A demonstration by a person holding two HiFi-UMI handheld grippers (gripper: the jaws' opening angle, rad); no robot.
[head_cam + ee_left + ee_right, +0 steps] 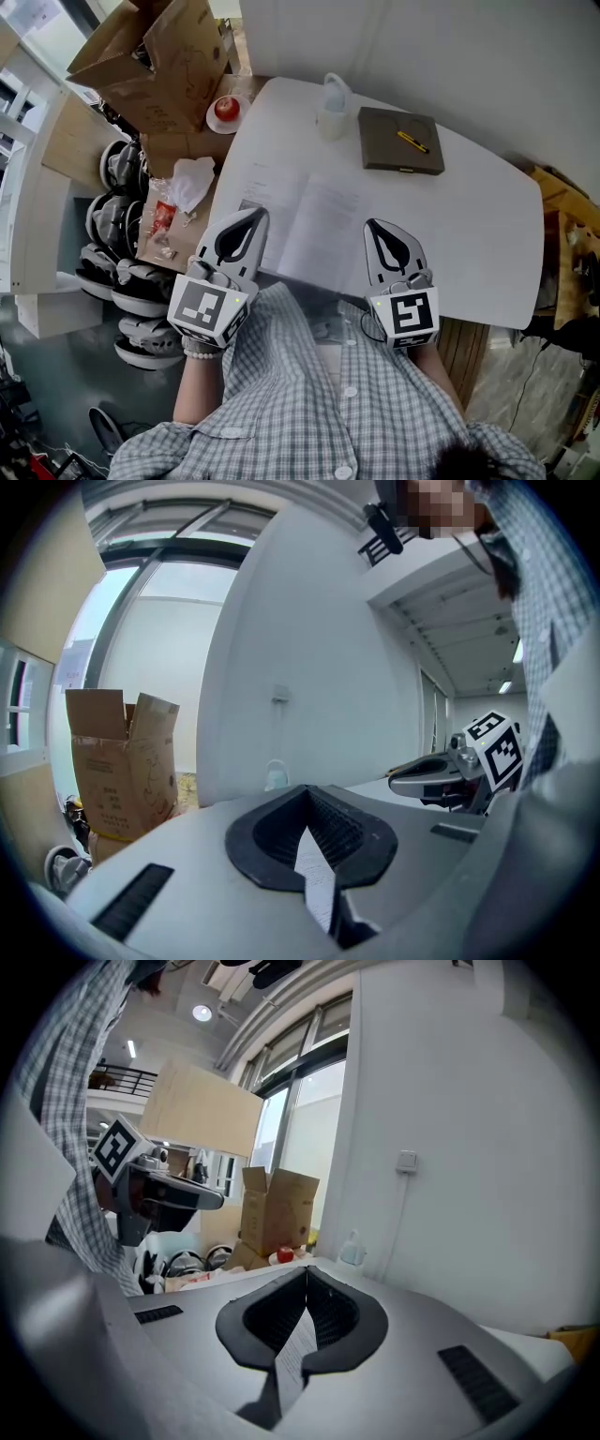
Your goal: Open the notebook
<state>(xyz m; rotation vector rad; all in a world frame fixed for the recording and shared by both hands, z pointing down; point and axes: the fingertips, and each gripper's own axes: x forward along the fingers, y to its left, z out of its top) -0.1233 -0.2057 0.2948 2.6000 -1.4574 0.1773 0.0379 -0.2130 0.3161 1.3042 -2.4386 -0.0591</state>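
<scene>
White table (pixel 487 225), one notebook (pixel 380 152), two closed tools (pixel 253 216) (pixel 375 226)

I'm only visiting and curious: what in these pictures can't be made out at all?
- Print on the paper sheet: too small in the head view; both gripper views show only a sliver.
- Pages of the notebook: hidden under its closed cover, head view.
- Contents of the cardboard box: hidden by its flaps, head view.
</scene>
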